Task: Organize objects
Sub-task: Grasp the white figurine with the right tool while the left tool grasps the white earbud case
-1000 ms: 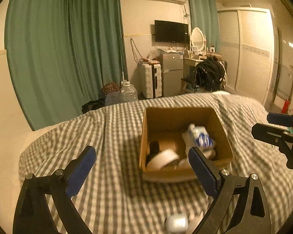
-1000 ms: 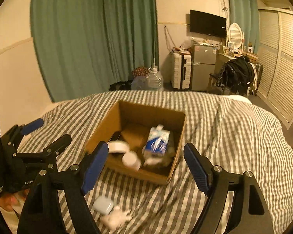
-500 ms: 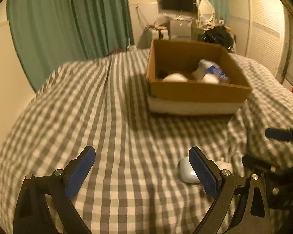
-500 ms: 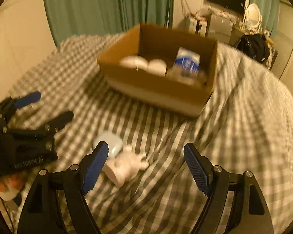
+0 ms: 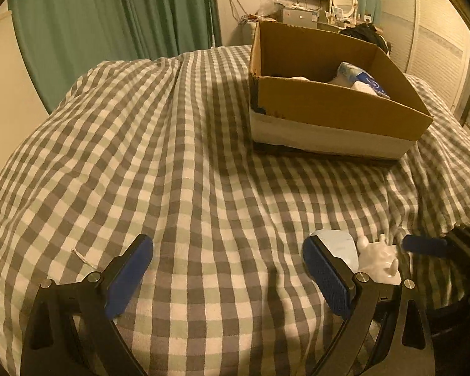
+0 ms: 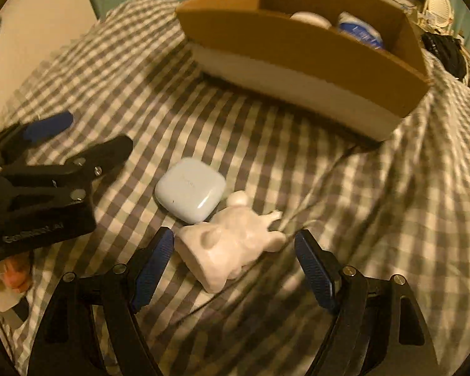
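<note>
A small white bumpy toy figure lies on the checked grey-and-white bed cover, touching a pale blue rounded case on its left. The right gripper has its fingers wide open on both sides of the toy. The left gripper is open too, holding nothing. Far behind sits a brown cardboard box with things inside.

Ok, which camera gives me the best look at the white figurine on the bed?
The right wrist view: the white figurine lies whole and unblocked between the open right gripper fingers, beside the earbud case. In the left wrist view, it is small and partly hidden behind that gripper's finger.
</note>
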`<state>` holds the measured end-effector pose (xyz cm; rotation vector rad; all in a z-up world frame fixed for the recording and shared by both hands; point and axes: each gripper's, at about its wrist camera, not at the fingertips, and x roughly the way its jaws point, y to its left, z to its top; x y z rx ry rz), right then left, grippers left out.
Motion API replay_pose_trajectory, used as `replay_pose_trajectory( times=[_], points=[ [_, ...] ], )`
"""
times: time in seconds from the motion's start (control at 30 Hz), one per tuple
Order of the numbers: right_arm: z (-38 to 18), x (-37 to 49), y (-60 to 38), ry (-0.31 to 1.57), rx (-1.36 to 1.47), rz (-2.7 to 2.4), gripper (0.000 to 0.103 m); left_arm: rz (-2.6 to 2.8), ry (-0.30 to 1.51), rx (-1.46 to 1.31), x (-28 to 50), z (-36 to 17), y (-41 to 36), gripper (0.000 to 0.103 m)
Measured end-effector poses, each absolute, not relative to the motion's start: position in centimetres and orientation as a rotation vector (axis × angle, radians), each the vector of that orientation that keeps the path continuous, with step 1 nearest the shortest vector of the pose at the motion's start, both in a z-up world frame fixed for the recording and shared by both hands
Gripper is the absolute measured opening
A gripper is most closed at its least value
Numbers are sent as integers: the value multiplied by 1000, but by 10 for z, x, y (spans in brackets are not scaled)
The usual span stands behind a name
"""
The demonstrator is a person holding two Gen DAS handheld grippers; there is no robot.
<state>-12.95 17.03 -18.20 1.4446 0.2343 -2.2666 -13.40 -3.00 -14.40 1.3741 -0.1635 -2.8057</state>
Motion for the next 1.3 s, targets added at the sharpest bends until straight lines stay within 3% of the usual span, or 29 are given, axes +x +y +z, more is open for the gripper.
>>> replay_pose_trajectory(
  times=[0.13,0.17,0.2,0.33,0.37,0.4,0.7,0.77,0.87,0.93,1.03,1.3],
  points=[
    [-190,-134,168,231,1469,-2246,78,-2800,-178,1370,-133,-147,-30,99],
    [-189,-133,170,224,1466,-2247,73,-2801,-183,1367,-133,-146,-29,99],
    [-187,-132,171,213,1451,-2245,61,-2803,-185,1364,-134,-146,-29,99],
    [-176,-123,178,234,1415,-2294,56,-2804,-205,1360,-133,-145,-27,99],
    [-174,-121,181,236,1411,-2307,50,-2804,-213,1358,-133,-146,-25,99],
    [-168,-118,186,225,1387,-2326,26,-2807,-217,1359,-132,-145,-23,99],
    [-143,-118,226,160,1354,-2473,24,-2902,-316,1483,-127,-159,23,99],
    [-138,-118,231,150,1331,-2508,23,-2910,-373,1524,-128,-168,35,95],
    [-136,-125,233,116,1337,-2526,23,-2895,-474,1565,-131,-180,49,80],
    [-139,-127,235,102,1352,-2519,23,-2874,-476,1625,-138,-190,52,64],
    [-141,-129,232,108,1355,-2515,23,-2881,-466,1651,-141,-194,54,51],
    [-135,-123,227,125,1308,-2533,23,-2937,-291,1679,-125,-173,41,51]
  ],
)
